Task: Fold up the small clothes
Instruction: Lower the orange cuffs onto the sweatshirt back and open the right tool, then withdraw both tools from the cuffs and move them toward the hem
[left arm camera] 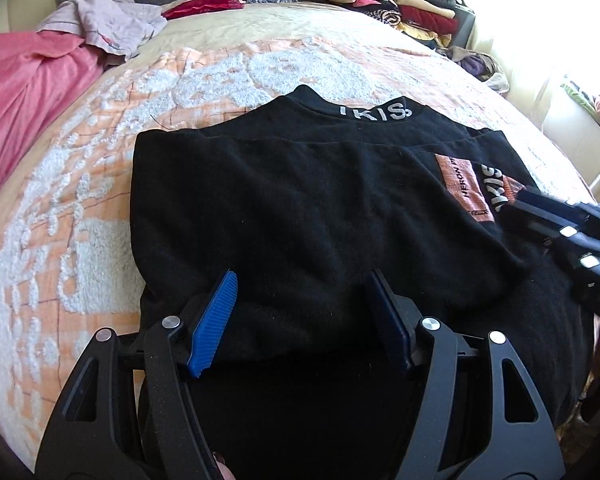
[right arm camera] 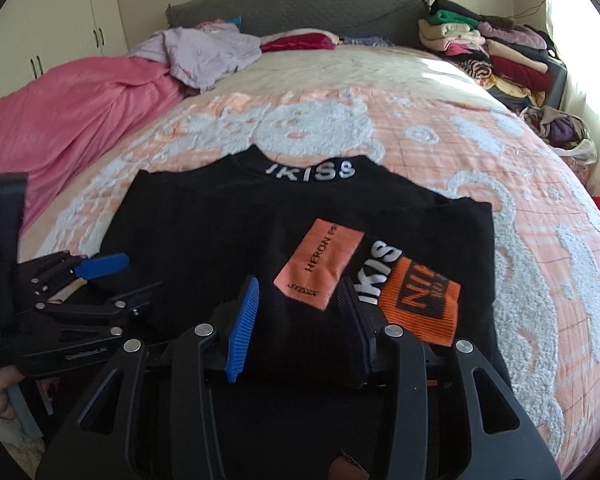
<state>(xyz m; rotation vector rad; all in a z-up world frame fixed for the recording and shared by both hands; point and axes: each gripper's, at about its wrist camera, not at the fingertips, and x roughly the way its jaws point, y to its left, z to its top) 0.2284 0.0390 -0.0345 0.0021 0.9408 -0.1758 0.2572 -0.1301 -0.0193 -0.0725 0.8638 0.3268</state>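
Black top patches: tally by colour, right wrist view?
On the black top:
Pale salmon patch: 1
Bright orange patch: 1
Total: 2

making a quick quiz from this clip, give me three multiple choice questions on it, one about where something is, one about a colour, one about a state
1. Where is the stack of folded clothes?
A. at the far right of the bed, near the headboard
B. on top of the black shirt
C. on the floor

2. What colour is the blanket bunched along the left side of the bed?
A. green
B. pink
C. white

3. How is the right claw?
A. shut on a sock
B. out of view
C. open, above the shirt's near edge

Answers:
1 A, the stack sits at the far right by the grey headboard.
2 B, the fabric is plainly pink.
3 C, its blue pads stand apart with the black shirt showing between them.
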